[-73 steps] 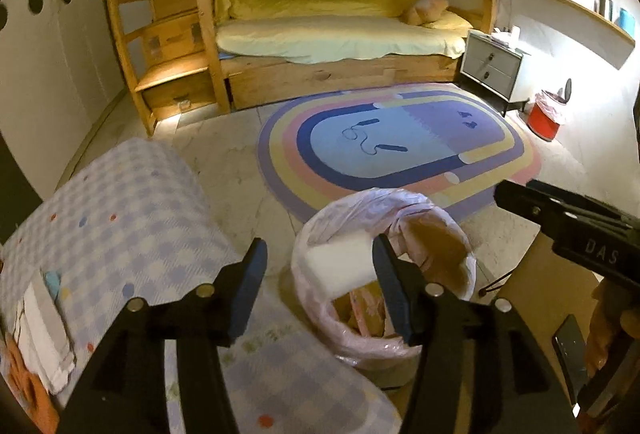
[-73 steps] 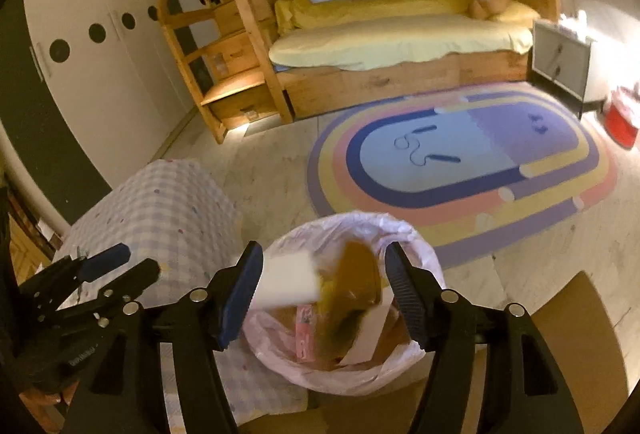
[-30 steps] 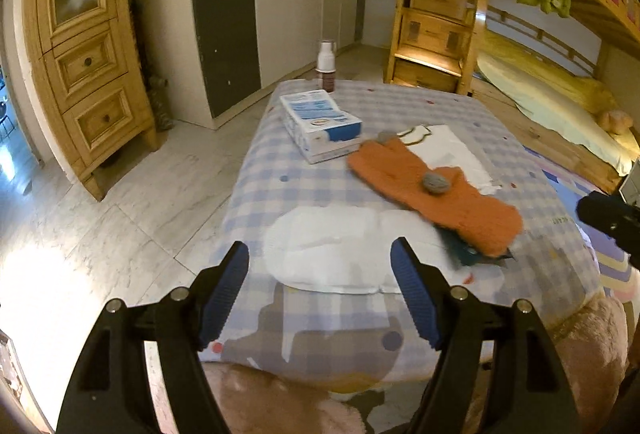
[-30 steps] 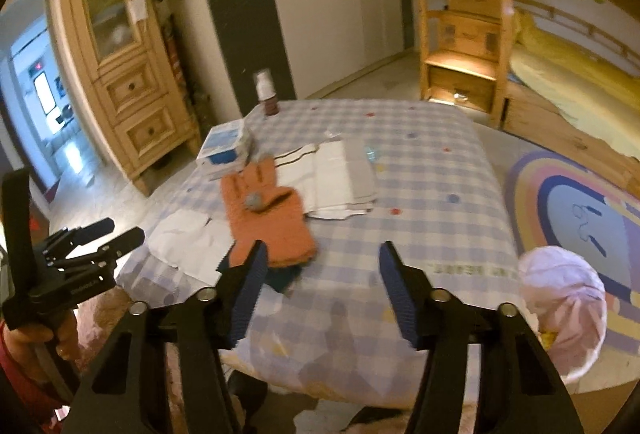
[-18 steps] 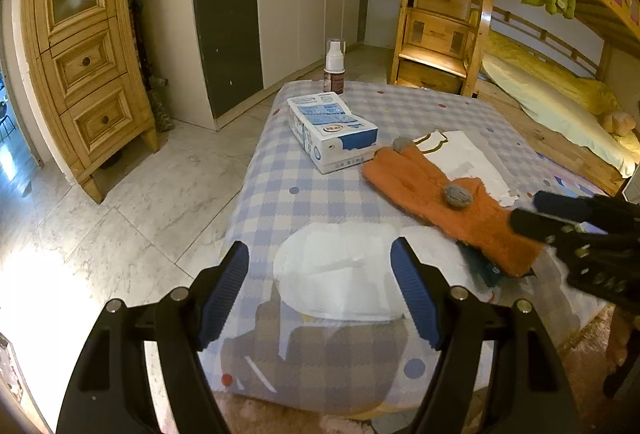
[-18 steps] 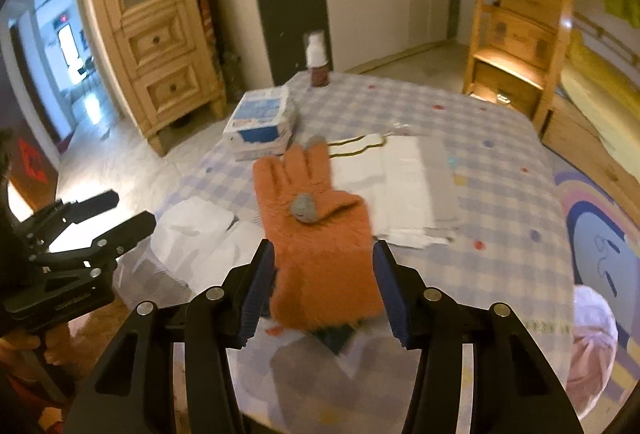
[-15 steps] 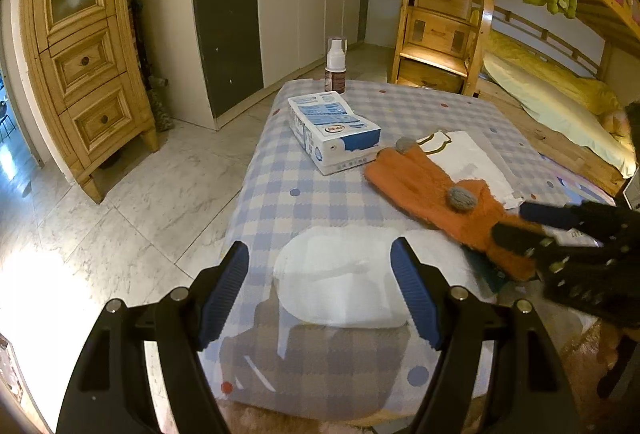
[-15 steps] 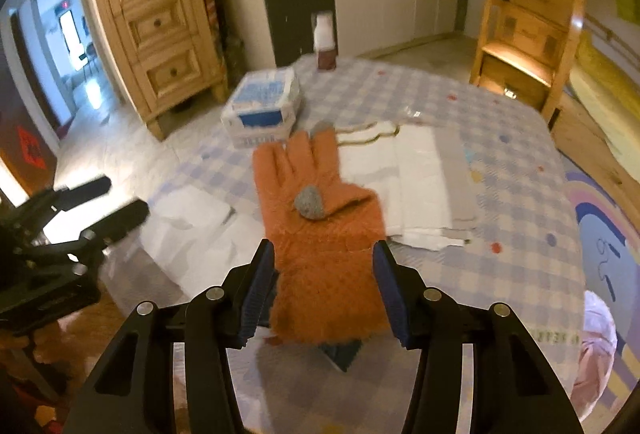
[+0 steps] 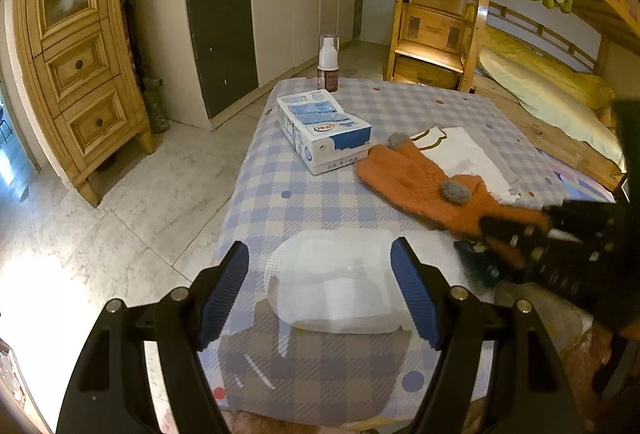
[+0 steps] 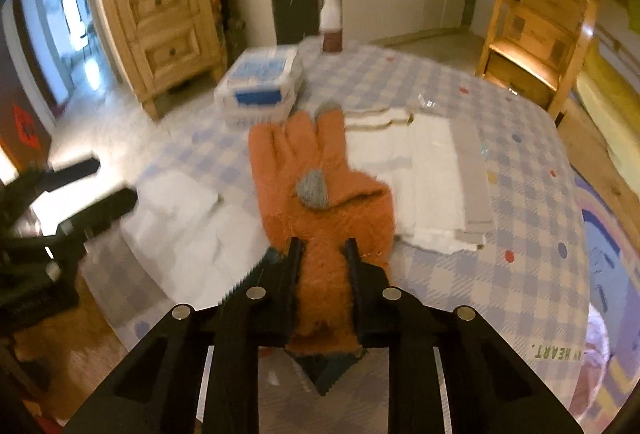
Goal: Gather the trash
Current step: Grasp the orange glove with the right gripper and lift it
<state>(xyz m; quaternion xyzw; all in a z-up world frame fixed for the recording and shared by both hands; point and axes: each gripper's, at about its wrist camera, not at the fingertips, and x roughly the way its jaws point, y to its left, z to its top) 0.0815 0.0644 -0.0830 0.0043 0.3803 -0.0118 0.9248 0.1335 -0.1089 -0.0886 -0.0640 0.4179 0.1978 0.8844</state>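
Note:
An orange glove [image 10: 320, 201] with grey pompoms lies on the checked tablecloth [image 10: 520, 266]; it also shows in the left wrist view [image 9: 424, 181]. My right gripper [image 10: 320, 254] has closed in on the glove's cuff, its fingers pressing both sides. A dark teal wrapper [image 10: 326, 366] lies under the cuff. A white crumpled tissue [image 9: 336, 286] lies near the table's front edge, between the fingers of my open left gripper [image 9: 320, 270], which hovers above it. The right gripper appears in the left wrist view [image 9: 560, 246].
A blue-and-white tissue pack [image 9: 324, 129] and a small spray bottle [image 9: 328, 63] stand at the table's far side. Folded white cloths [image 10: 424, 169] lie right of the glove. A pink-lined trash bag [image 10: 596, 346] shows at the right edge. Wooden cabinet [image 9: 76, 61] stands left.
Both grippers swung from the trash bin to the table. The right gripper moved in over the glove and narrowed from open to clamped on its cuff. The left gripper edged closer to the tissue.

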